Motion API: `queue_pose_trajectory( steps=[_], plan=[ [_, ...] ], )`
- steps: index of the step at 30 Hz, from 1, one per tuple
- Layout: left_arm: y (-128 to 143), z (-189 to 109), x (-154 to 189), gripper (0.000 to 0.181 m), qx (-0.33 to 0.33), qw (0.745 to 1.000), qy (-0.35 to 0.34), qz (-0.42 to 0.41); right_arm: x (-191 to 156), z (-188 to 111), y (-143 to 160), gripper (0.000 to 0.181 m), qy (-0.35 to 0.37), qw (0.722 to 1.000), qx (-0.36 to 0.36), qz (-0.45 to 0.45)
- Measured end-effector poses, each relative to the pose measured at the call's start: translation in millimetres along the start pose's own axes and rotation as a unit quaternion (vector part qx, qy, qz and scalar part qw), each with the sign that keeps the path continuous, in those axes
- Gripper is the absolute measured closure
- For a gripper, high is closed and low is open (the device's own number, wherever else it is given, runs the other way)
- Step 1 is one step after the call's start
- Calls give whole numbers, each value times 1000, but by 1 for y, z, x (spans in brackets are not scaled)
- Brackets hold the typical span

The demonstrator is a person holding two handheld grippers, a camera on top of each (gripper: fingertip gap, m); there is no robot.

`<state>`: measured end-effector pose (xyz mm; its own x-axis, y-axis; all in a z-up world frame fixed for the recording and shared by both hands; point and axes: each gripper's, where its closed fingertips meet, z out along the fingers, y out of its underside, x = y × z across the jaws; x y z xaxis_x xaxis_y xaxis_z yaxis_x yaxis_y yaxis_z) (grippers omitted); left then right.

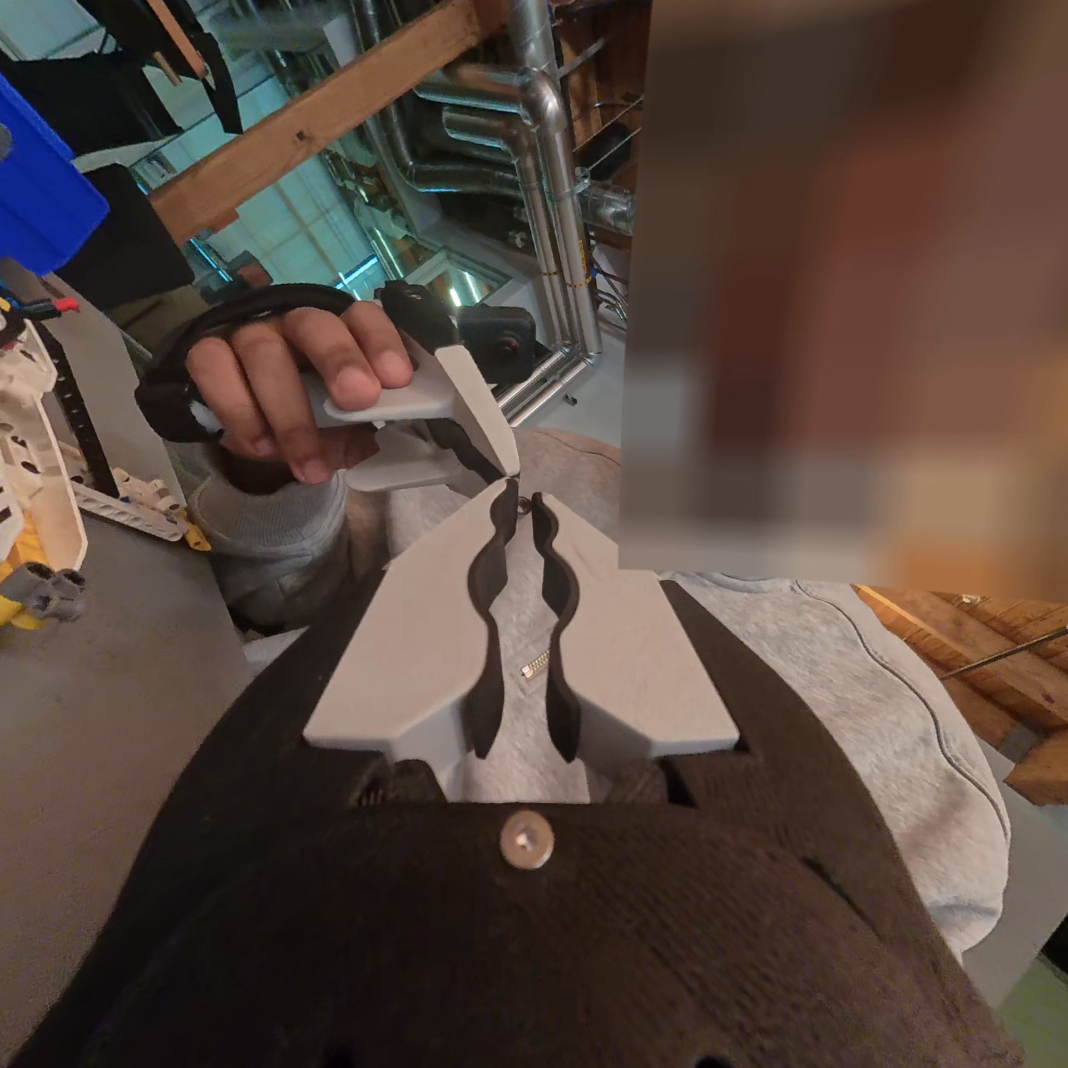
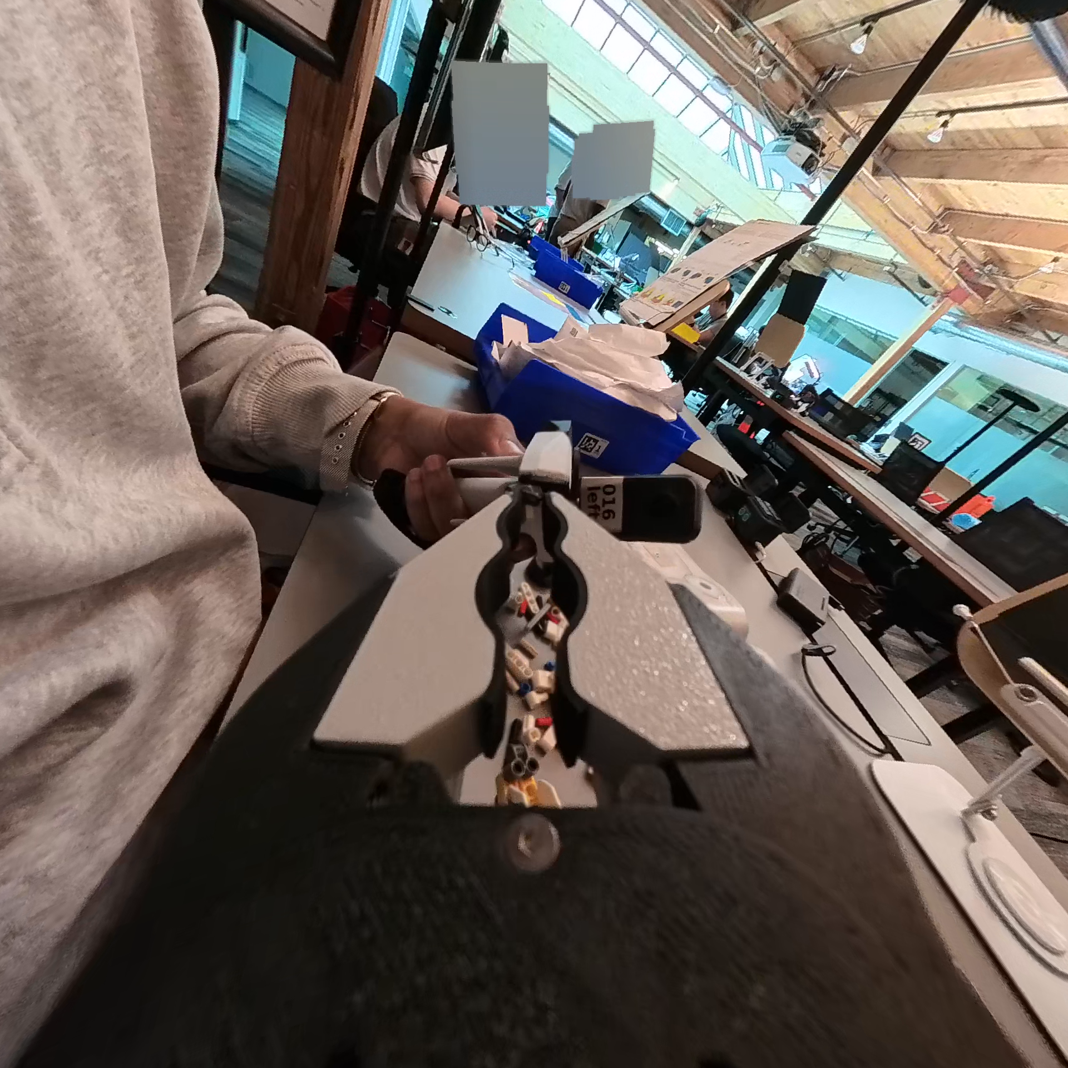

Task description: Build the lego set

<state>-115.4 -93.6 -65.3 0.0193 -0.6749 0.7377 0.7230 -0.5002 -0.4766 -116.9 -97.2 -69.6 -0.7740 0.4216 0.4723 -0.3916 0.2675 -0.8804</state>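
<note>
Left wrist view: my left gripper (image 1: 523, 497) points at my grey sweatshirt (image 1: 751, 664), its fingers slightly parted around a small dark piece (image 1: 522, 506), which my right gripper's (image 1: 508, 473) closed tips meet. Partly built white lego (image 1: 29, 462) sits far left. Loose lego pieces (image 2: 534, 664) lie on the grey table (image 2: 341, 555) below.

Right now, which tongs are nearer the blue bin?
Left. The left tongs lie just before the bin, between it and the right tongs, which meet them tip to tip from the near side.
</note>
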Motion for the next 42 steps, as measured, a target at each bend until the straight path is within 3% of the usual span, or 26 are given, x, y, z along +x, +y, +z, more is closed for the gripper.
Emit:
queue_pose_trajectory(
  steps=[7, 12, 16, 19, 22, 34, 39, 42],
  plan=[
    [0, -2, -13, 181, 6, 1000, -26, -12, -8, 0, 13, 180, -25, 998, -55, -6],
    [-19, -26, -30, 172, 58, 985, -149, 65, -10, -5, 31, 179, -38, 990, -132, 23],
    [-21, -52, -28, 170, 103, 947, -249, 176, -43, -13, 70, 179, -103, 948, -277, 115],
    [-17, -53, -18, 167, 114, 945, -242, 187, -66, -16, 102, 179, -139, 911, -368, 124],
    [-12, -53, -18, 166, 108, 944, -246, 190, -80, -14, 124, 179, -162, 887, -412, 133],
    [-14, -57, -9, 166, 127, 942, -220, 220, -77, -15, 124, 172, -144, 900, -380, 156],
    [-12, -55, -13, 165, 114, 939, -229, 229, -63, -23, 105, 172, -104, 924, -329, 167],
    [-12, -54, -11, 165, 113, 935, -234, 241, -41, -22, 85, 177, -35, 949, -265, 169]
  ],
)
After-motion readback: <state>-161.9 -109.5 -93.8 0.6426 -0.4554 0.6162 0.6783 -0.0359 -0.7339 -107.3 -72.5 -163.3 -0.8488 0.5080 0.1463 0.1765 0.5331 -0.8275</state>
